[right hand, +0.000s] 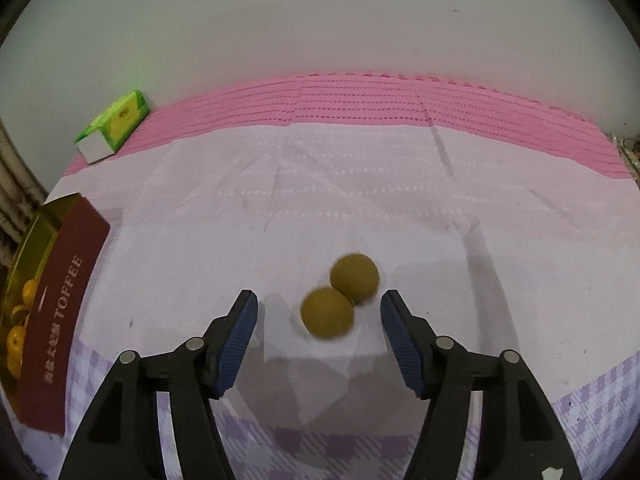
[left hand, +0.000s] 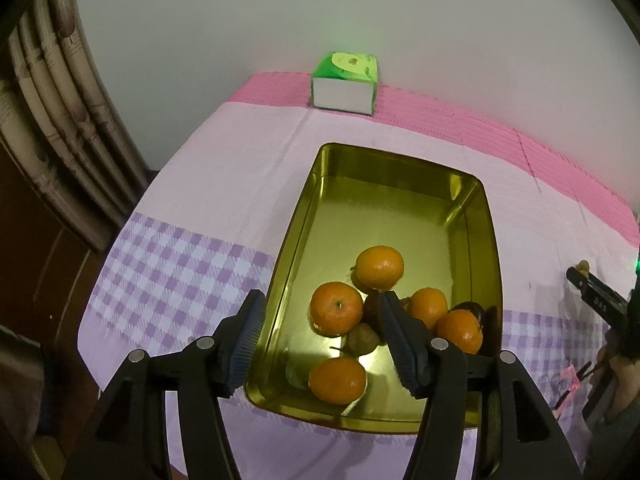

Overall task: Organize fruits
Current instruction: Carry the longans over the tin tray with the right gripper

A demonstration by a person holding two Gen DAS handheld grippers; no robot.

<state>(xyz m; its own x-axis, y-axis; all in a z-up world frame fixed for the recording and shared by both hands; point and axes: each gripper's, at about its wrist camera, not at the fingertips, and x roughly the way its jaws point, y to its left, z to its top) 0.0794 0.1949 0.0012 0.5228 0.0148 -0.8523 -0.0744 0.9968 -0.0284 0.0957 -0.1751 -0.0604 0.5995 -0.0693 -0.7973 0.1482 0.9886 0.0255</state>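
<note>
A gold tin tray holds several oranges and some small brown fruits at its near end. My left gripper is open and empty, held above the tray's near left part. In the right wrist view two olive-green round fruits lie touching each other on the cloth. My right gripper is open and empty, its fingers either side of the nearer fruit. The tray's dark red side marked TOFFEE shows at the left.
A green and white tissue box stands at the table's far edge by the wall. The table has a pink and lilac checked cloth. A radiator is off the left side. The other gripper shows at the right.
</note>
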